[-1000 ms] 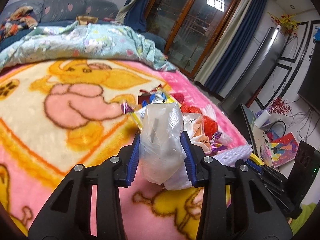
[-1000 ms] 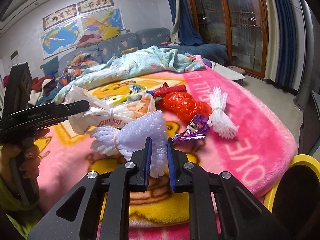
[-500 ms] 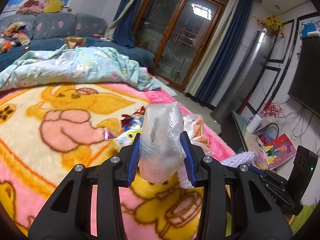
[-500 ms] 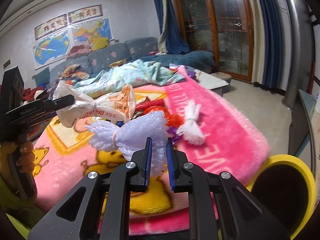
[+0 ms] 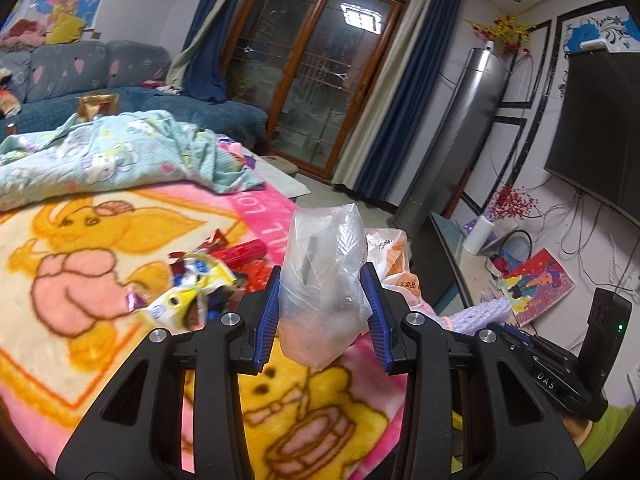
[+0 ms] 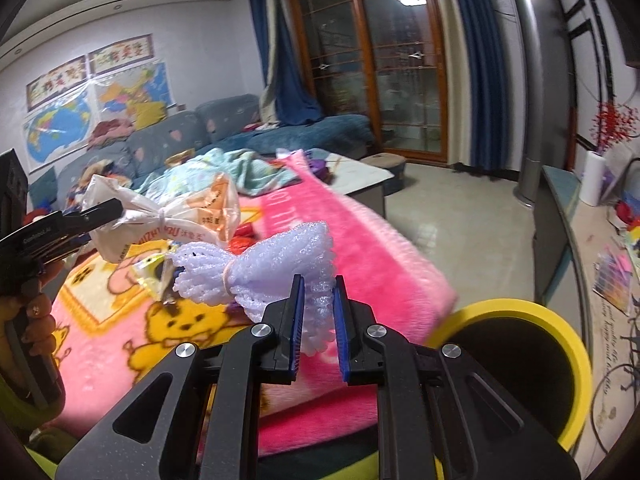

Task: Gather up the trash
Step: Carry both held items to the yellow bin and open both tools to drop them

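Observation:
My left gripper [image 5: 324, 312] is shut on a knotted clear and orange plastic bag [image 5: 322, 280], held above the pink cartoon blanket [image 5: 80, 272]. From the right wrist view the same bag [image 6: 176, 216] hangs from the left gripper's [image 6: 108, 210] tips at the left. My right gripper [image 6: 318, 320] is shut on a lilac foam net bundle [image 6: 264, 268] tied at its middle. A yellow-rimmed bin [image 6: 520, 360] stands just right of it, below the blanket's edge. Loose wrappers [image 5: 192, 284] and a red packet [image 5: 244, 252] still lie on the blanket.
A light blue quilt [image 5: 112, 156] is heaped at the blanket's far side, with a blue sofa [image 5: 120, 80] behind. A low cabinet [image 6: 568, 248] with papers and a tissue roll runs along the right wall. Bare tiled floor [image 6: 460, 224] lies between bed and cabinet.
Both grippers have lifted their loads off the blanket and swung right toward the bed's edge; the yellow bin has come fully into the right wrist view.

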Demonstrator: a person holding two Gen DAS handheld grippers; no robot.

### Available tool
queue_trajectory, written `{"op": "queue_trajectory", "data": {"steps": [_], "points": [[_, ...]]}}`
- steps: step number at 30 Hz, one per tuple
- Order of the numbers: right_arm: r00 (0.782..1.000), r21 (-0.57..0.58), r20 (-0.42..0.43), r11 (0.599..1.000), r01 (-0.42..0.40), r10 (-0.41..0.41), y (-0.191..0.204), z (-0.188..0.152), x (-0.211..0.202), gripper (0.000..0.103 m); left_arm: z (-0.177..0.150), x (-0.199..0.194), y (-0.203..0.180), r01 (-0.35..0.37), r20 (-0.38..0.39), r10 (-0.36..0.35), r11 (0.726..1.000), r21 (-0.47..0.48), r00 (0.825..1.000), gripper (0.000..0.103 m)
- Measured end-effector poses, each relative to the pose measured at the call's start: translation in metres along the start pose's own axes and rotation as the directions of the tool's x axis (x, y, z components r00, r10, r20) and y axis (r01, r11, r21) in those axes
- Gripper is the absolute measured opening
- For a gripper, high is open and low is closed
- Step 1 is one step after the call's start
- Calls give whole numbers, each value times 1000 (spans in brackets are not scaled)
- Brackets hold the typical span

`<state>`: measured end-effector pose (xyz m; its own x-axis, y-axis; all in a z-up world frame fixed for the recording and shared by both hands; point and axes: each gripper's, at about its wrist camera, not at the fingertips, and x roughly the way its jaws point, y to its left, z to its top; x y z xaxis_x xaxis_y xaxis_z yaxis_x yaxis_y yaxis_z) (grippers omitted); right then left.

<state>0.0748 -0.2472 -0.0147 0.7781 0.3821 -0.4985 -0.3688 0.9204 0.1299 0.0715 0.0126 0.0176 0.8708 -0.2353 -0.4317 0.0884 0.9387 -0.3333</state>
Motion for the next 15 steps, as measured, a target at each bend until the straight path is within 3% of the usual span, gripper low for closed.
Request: {"op": "queue_trajectory", "data": {"steps": [15], "points": [[983,148,-2,972,180,-181,-65,-8,-41,14,-1,35,-47,90,-32,-87,993,81,996,31]]}}
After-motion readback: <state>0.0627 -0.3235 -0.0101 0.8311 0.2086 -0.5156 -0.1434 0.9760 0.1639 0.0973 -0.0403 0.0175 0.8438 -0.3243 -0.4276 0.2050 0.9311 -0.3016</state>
